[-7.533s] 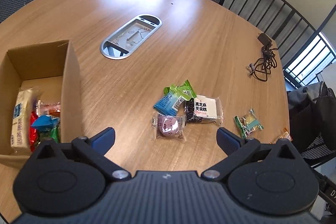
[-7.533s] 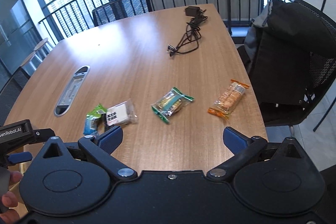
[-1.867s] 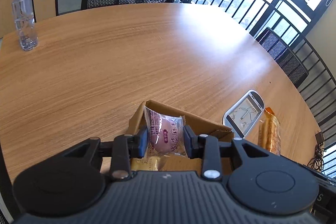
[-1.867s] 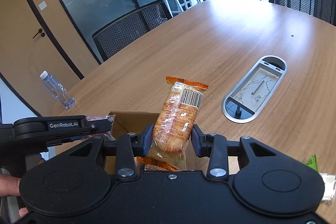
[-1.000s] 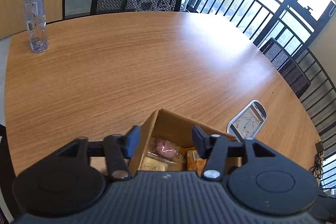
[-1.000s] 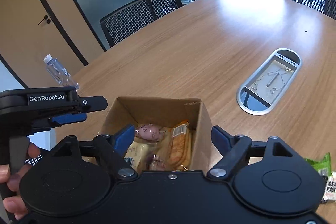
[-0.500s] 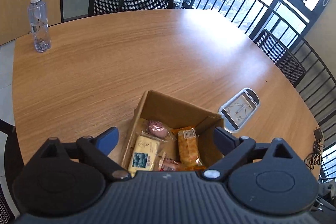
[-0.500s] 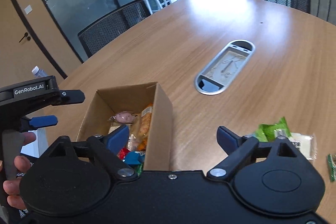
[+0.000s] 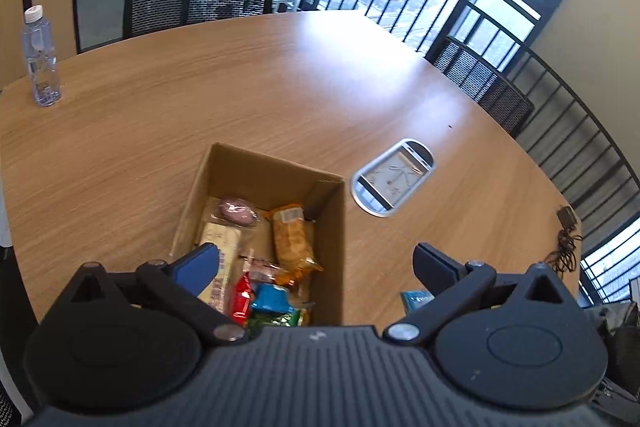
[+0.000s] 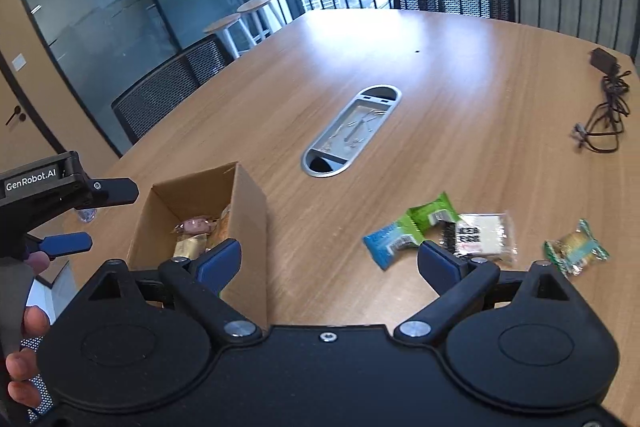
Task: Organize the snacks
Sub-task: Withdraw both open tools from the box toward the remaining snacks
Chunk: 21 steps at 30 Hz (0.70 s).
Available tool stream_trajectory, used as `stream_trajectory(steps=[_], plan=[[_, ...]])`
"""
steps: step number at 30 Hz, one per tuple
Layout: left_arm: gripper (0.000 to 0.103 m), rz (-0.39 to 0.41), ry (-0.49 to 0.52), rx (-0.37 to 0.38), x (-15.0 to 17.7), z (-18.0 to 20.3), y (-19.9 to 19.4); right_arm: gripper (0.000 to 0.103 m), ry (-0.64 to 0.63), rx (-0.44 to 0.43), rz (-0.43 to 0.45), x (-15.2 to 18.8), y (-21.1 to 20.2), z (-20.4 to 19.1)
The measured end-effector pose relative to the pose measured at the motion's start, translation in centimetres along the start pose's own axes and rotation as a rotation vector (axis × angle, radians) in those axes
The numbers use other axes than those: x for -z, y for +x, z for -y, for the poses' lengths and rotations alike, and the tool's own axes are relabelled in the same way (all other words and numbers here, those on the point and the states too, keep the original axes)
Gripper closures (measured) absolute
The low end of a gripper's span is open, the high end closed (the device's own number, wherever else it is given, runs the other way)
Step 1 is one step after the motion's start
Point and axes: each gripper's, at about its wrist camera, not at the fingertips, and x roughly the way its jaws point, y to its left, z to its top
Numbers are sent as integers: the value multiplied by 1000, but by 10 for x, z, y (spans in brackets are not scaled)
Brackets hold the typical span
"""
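Both claws were spread wide and carried nothing: the left gripper (image 9: 312, 261) hung above the cardboard box (image 9: 334, 223), and the right gripper (image 10: 330, 259) looked past the box wall toward the loose snacks, which I judged was the reason it faced that way. Inside the box the pink bun packet (image 9: 236, 209) lay at the far end and the orange biscuit packet (image 9: 292, 239) lay beside it, with a red packet (image 9: 242, 299) and a blue one (image 9: 270, 297) at the near end. About two seconds before, each claw had been clenched on one of those two packets above the box; now both were released and the claws had drawn back higher. On the table (image 10: 460, 99), well apart from the box, four snacks waited: the blue packet (image 10: 390, 239), the green packet (image 10: 432, 213), the white cake packet (image 10: 484, 235) and the green-edged biscuit (image 10: 576, 247). Farther off were the metal cable hatch (image 10: 352, 129), the black charger cable (image 10: 608, 107) and a water bottle (image 9: 40, 63).
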Motion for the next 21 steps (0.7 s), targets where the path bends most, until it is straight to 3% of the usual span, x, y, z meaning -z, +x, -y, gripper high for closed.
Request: stream_trajectory(steps=[21], plan=[[0, -87, 178, 134, 37, 76, 2, 8, 137, 155, 67, 31, -63, 72]])
